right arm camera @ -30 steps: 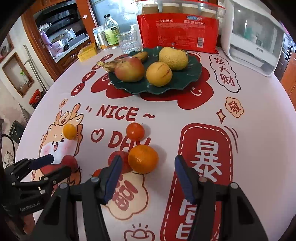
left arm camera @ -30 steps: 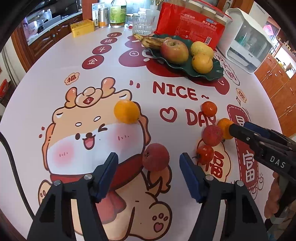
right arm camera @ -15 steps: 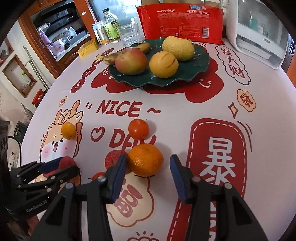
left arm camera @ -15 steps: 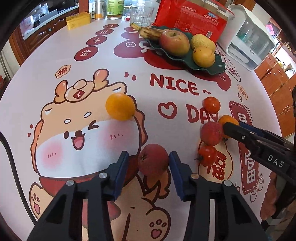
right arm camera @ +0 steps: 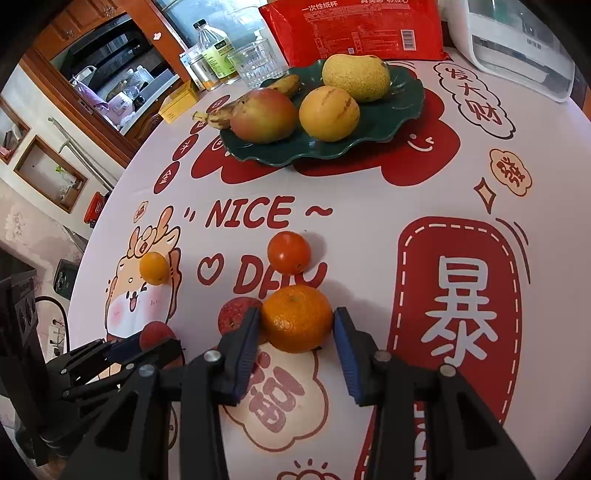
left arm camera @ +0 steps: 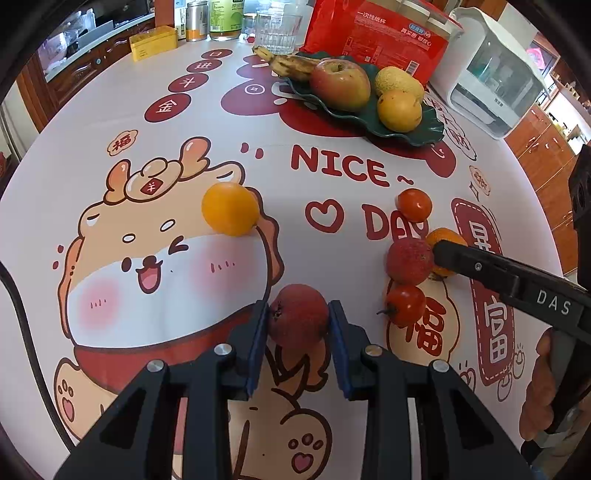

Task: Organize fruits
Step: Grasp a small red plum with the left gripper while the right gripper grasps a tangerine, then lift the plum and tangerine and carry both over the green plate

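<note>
A dark red fruit (left arm camera: 299, 317) lies on the printed tablecloth between the blue pads of my left gripper (left arm camera: 297, 308). Its jaws are closing and both pads touch the fruit's sides. To the right, my right gripper (right arm camera: 296, 314) is closing its jaws on a mandarin (right arm camera: 295, 317), with the pads against both flanks. Loose on the cloth are a yellow-orange fruit (left arm camera: 231, 208), a round tomato (right arm camera: 289, 252), a second rough red fruit (left arm camera: 408, 260) and a small stemmed tomato (left arm camera: 405, 304). The green plate (right arm camera: 388, 114) at the back holds an apple, a banana and two yellow fruits.
Behind the plate stand a red packet (right arm camera: 354, 29), a glass (right arm camera: 255, 62), bottles and a tin. A white appliance (left arm camera: 491, 92) sits at the back right and a yellow box (left arm camera: 153, 42) at the back left. A hand (left arm camera: 546, 398) holds the right gripper.
Both grippers' jaws have narrowed from wide apart onto their fruit, the left around the dark red fruit, the right around the mandarin. Both edged slightly closer; no fruit has shifted.
</note>
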A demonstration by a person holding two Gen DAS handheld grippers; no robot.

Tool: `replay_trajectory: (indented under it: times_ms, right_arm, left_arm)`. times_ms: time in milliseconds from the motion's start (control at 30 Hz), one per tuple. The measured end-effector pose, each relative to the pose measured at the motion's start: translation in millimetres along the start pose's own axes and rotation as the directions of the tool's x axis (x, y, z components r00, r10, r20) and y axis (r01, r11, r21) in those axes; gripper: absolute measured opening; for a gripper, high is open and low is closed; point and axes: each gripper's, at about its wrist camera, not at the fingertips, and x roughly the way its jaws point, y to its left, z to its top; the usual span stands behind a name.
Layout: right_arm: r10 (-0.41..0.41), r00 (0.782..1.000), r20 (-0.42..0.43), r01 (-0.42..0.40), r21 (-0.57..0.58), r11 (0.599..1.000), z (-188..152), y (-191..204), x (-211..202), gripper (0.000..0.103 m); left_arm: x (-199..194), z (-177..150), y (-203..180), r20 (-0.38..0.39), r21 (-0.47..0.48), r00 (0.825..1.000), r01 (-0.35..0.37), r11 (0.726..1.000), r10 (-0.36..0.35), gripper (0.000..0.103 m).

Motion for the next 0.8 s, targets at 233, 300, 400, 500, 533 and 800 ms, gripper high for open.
replay_trajectory:
  times_ms: [233, 300, 400, 500, 533, 800]
  right_arm:
    - [-0.009, 1.000, 0.025, 0.010, -0.035, 0.999, -7.0, 10.5, -13.0, 0.040]
    - [-0.011, 0.999, 0.036, 0.012, -0.040, 0.999, -8.4, 13.2, -18.4, 0.040]
    - [-0.008, 0.999, 0.048, 0.010, -0.042, 0.999, -10.2, 15.9, -25.8, 0.040]
    - [-0.010, 0.998, 0.059, 0.013, -0.044, 0.999, -12.6, 18.4, -33.1, 0.040]
    - [-0.009, 0.998, 0.060, 0.012, -0.044, 0.999, -13.1, 18.7, -34.5, 0.040]
    - [0.001, 0.996, 0.089, 0.003, -0.051, 0.999, -19.2, 25.8, -55.2, 0.040]
  left_arm:
    - [-15.1, 0.4, -1.2, 0.027, 0.003, 1.000, 0.000, 1.000, 0.000, 0.030]
    - [-18.5, 0.7, -1.0, 0.032, -0.001, 0.999, 0.001, 1.000, -0.001, 0.030]
    - [-25.3, 0.4, -2.1, 0.041, -0.002, 0.999, 0.002, 1.000, -0.002, 0.030]
    - [-31.2, -1.0, -2.5, 0.045, -0.001, 0.999, 0.003, 1.000, -0.003, 0.030]
    - [-33.3, -1.3, -3.0, 0.047, 0.000, 0.999, 0.001, 1.000, -0.001, 0.030]
    - [-57.2, -1.9, -8.1, 0.077, 0.008, 0.997, -0.006, 1.000, 0.005, 0.030]
